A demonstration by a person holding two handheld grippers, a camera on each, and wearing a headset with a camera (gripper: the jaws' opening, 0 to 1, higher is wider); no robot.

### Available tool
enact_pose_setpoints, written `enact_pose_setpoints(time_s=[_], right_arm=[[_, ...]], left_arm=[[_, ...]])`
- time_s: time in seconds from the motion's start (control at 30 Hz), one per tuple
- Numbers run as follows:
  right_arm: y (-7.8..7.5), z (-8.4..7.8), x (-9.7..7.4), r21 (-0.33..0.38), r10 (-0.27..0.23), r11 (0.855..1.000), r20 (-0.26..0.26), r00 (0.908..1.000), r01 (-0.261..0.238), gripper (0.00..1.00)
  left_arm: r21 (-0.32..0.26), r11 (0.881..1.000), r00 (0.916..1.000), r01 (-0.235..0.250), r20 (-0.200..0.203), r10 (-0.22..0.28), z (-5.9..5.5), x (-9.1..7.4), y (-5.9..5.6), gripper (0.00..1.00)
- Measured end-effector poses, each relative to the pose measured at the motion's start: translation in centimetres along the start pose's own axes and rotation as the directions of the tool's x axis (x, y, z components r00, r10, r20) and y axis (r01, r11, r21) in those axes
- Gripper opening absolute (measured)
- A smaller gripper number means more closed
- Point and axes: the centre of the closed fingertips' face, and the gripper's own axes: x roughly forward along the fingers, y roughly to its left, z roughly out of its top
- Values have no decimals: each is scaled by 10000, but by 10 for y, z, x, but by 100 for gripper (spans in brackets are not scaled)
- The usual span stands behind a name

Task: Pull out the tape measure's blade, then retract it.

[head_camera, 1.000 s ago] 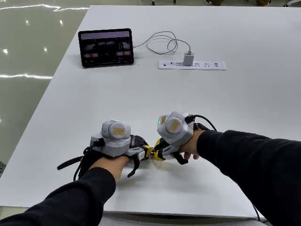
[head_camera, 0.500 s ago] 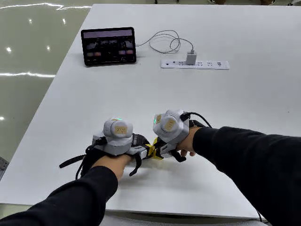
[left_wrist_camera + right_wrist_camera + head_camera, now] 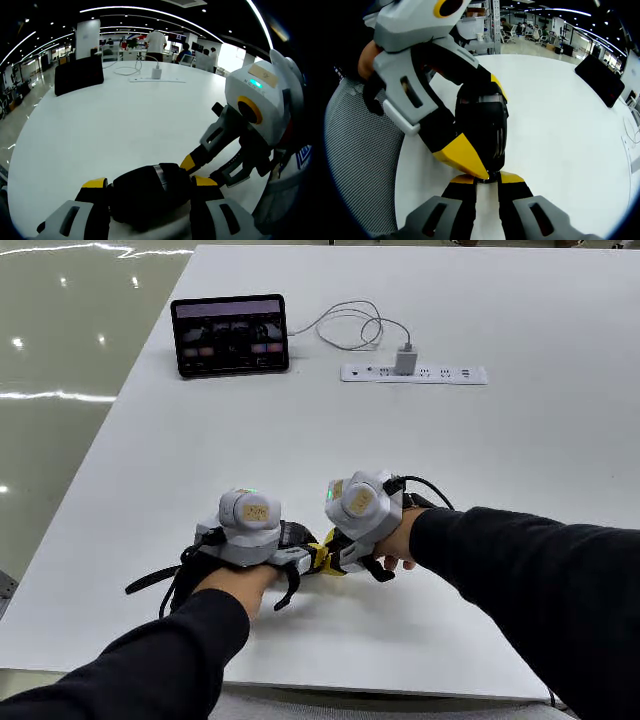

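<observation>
Overhead, close-in pair — shared tape measure (image 3: 150, 192) (image 3: 482, 125)
</observation>
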Motion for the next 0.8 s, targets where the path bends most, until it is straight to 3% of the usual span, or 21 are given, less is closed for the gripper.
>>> enact_pose_setpoints(time_s=[0.8], right_arm=[[1, 0, 0, -6, -126, 9999, -18, 9999, 126, 12]], left_arm=[[31, 9999, 9999, 144, -36, -144, 0, -2, -1, 62]])
